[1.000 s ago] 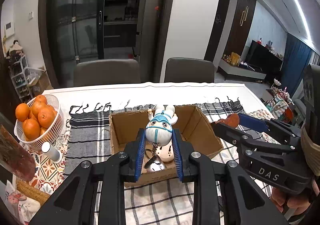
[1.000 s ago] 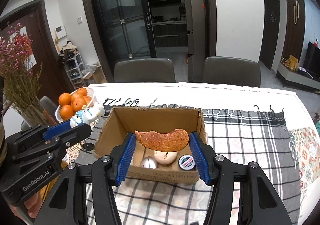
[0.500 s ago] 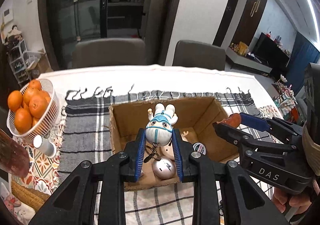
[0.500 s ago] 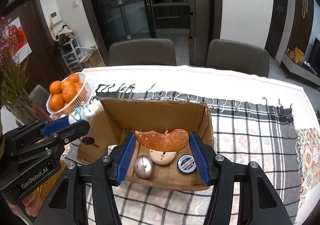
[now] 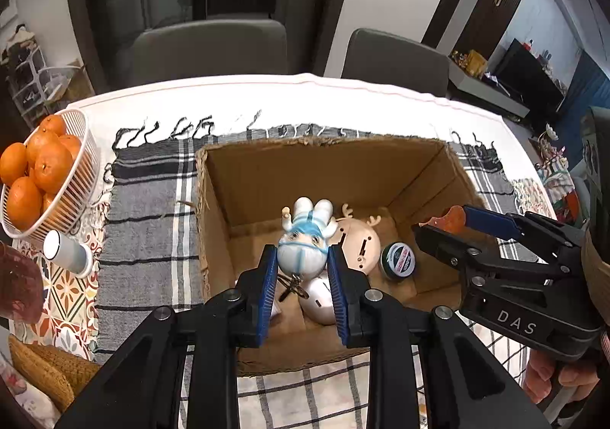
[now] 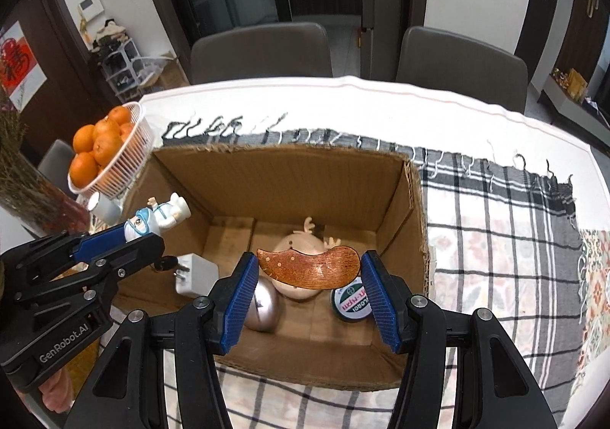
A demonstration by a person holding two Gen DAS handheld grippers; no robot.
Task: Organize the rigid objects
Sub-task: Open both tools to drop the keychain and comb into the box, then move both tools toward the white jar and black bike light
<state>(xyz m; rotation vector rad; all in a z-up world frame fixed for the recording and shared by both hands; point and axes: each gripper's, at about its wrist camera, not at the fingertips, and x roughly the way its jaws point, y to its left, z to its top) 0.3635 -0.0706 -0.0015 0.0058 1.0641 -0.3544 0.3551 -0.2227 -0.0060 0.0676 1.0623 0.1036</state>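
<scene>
Cardboard box (image 5: 267, 177), open-topped, sits mid-bench on a checked cloth (image 5: 148, 215) whose fringe runs toward the far edge. Above its near side the left claw (image 5: 303, 269) pinches a small white-and-blue figurine (image 5: 305, 242), blue pads pressed to its sides, a keyring dangling under it. Just beside it, over the box's right half, the right claw (image 6: 309, 278) pinches a flat brown wooden comb (image 6: 309, 269) crosswise, end to end between the pads. On the box floor lie a beige antlered toy (image 6: 301, 238), a silvery rounded thing (image 6: 263, 305), a round green-rimmed tin (image 6: 352, 305) and a white charger (image 6: 196, 274) in the left corner. By the bench's left edge stands a white basket (image 5: 72, 188) of oranges (image 5: 42, 162), with a small white cylinder (image 5: 66, 257) lying near it. A person's fingers (image 5: 553, 381) grip the right claw's handle. Two grey chairs (image 6: 261, 51) stand behind the far edge.
</scene>
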